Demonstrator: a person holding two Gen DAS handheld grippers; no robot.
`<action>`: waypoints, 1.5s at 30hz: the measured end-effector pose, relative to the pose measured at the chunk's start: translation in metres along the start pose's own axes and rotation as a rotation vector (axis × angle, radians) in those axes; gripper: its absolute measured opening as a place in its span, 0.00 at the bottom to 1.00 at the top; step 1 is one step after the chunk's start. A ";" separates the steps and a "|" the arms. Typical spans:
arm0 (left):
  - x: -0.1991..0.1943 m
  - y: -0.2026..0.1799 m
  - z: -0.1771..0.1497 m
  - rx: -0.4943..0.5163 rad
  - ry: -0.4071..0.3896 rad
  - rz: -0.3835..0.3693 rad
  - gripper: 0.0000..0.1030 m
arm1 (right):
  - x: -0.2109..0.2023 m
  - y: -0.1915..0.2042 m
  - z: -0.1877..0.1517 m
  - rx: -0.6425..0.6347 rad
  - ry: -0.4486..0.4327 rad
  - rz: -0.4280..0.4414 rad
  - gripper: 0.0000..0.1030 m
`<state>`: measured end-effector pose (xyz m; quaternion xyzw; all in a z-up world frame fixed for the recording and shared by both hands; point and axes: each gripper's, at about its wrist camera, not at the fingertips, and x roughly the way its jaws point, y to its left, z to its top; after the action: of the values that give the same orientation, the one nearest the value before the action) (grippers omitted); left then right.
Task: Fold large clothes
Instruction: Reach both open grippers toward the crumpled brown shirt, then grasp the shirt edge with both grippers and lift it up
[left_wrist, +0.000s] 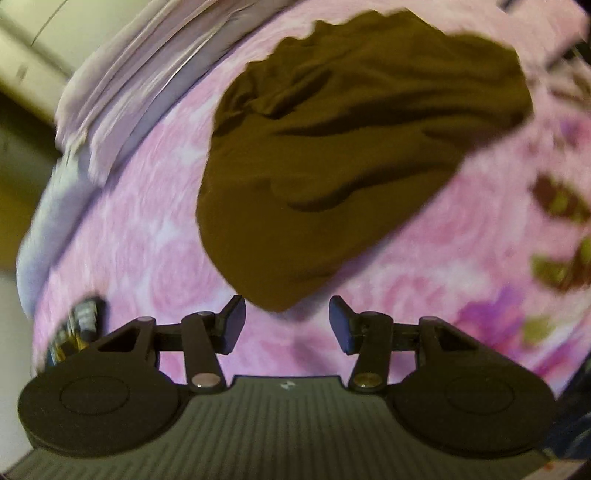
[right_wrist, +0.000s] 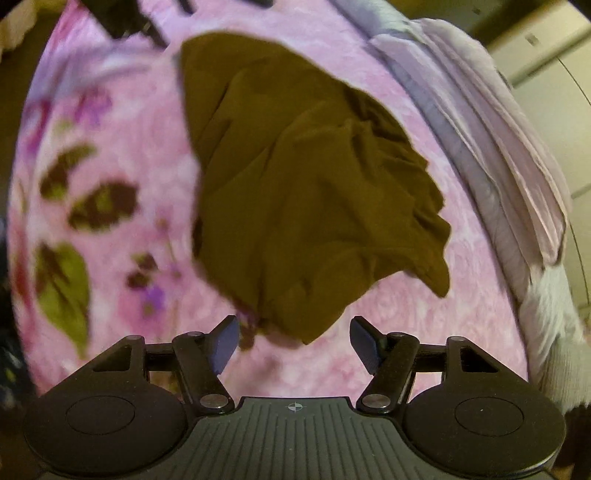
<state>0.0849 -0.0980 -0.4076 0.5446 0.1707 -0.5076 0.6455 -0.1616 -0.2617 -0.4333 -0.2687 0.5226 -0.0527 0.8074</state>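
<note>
On a pink floral bed cover (left_wrist: 140, 236) a crumpled dark brown cloth garment (left_wrist: 332, 158) lies. Left gripper (left_wrist: 287, 325) and right gripper (right_wrist: 294, 341) are held wide open, empty; separate corners should be pinched.

One brown garment (left_wrist: 332, 147) lay crumpled in a single heap on the bed, and the right wrist view showed the same one piece (right_wrist: 303, 192), not a second. One pink floral blanket (left_wrist: 140, 251) covered the bed beneath it. At the bed's far edge sat one stack of pale lilac folded fabric (right_wrist: 491, 140); its layers were too blurred to count. Two claws were there, the left claw (left_wrist: 287, 323) and the right claw (right_wrist: 294, 341), each with two fingers spread apart, four fingers in all.
</note>
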 end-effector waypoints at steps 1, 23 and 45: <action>0.005 -0.005 -0.004 0.045 -0.015 0.016 0.44 | 0.009 0.003 -0.004 -0.027 -0.003 -0.021 0.61; -0.057 0.132 0.039 -0.157 -0.314 0.128 0.06 | -0.072 -0.167 0.046 0.551 -0.268 -0.281 0.01; -0.243 0.288 0.132 -0.598 -0.563 0.059 0.09 | -0.332 -0.290 0.077 0.691 -0.555 -0.293 0.02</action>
<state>0.1796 -0.1313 -0.0212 0.1772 0.1119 -0.5462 0.8110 -0.1870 -0.3574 0.0030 -0.0589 0.1953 -0.2635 0.9428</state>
